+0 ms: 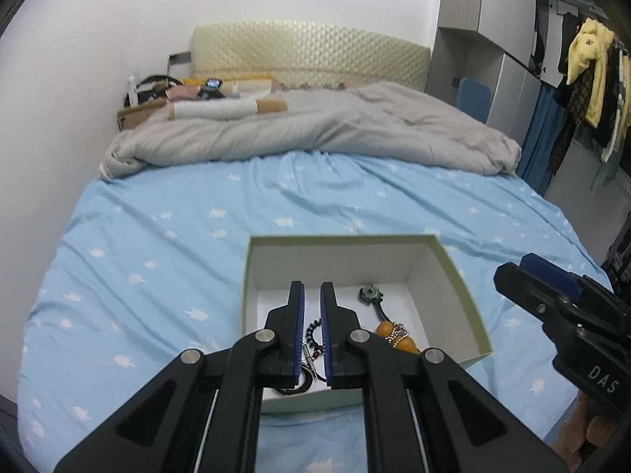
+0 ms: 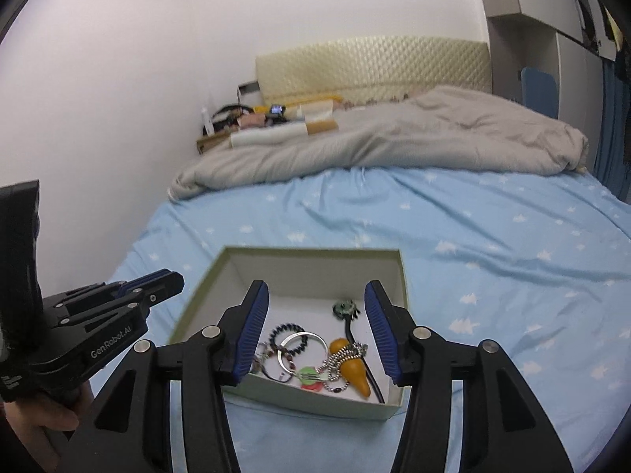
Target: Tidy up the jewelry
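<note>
I hold both grippers above an open box at the bed's near edge. My left gripper is clenched, empty; my right gripper is released. Jewelry lies heaped inside. The chains could snag and lift together.

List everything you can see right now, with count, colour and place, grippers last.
Open cardboard box: one, pale green outside, white inside, on the bed.
Jewelry in the box: orange gourd-shaped pendant, silver ball chain, silver metal ring, dark beaded bracelet, green flower-shaped charm on a black cord, small green and red piece.
Bed sheet: one, light blue with white marks.
Duvet: one, grey, bunched at the head end.
Padded headboard: one, cream.
Hanging clothes: several, yellow and dark, far right.
Left gripper: shut, empty, above the box.
Right gripper: open, empty, above the box.
</note>
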Action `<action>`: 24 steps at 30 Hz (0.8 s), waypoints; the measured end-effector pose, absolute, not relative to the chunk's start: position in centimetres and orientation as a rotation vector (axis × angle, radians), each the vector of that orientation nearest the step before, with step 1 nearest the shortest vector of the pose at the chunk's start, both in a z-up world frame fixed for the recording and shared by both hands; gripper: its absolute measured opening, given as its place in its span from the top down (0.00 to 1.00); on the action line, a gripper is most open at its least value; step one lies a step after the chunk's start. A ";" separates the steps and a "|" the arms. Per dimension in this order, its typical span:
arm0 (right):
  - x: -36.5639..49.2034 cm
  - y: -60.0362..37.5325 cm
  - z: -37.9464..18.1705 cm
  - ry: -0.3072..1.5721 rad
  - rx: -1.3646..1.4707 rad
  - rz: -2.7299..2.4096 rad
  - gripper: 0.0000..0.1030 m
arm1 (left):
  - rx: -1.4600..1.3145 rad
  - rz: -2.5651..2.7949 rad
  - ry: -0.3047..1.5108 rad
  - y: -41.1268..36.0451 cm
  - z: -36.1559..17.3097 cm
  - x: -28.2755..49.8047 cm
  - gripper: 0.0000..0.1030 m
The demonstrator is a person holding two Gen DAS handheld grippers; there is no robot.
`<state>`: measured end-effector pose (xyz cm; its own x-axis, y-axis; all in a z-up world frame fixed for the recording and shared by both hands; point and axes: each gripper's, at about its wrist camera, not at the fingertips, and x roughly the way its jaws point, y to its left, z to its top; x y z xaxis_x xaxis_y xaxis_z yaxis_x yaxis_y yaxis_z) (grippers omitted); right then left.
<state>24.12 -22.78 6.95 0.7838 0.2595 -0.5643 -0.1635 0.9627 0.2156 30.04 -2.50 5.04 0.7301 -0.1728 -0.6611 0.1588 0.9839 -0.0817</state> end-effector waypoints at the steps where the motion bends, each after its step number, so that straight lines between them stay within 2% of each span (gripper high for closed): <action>1: 23.4 -22.8 7.8 0.617 0.160 0.229 0.53 | -0.022 -0.175 0.715 -2.3 6.0 29.4 0.93; 6: 20.7 -22.5 11.1 0.559 0.149 0.229 0.53 | -0.023 -0.151 0.673 -1.7 9.6 26.5 0.93; 8: 19.2 -22.5 12.5 0.532 0.149 0.227 0.53 | -0.016 -0.147 0.663 -1.5 10.9 25.2 0.85; 10: 18.0 -22.6 13.6 0.513 0.153 0.227 0.53 | -0.015 -0.124 0.647 -1.3 12.0 23.8 0.42; 11: 17.3 -22.6 14.2 0.503 0.150 0.225 0.53 | -0.015 -0.121 0.628 -1.2 12.5 23.0 0.38; 17: 13.8 -22.7 16.1 0.470 0.142 0.216 0.53 | -0.019 -0.112 0.599 -0.7 14.4 18.9 0.37; 24: 12.1 -22.6 15.8 0.484 0.136 0.197 0.53 | -0.009 -0.116 0.623 -0.4 14.4 16.5 0.36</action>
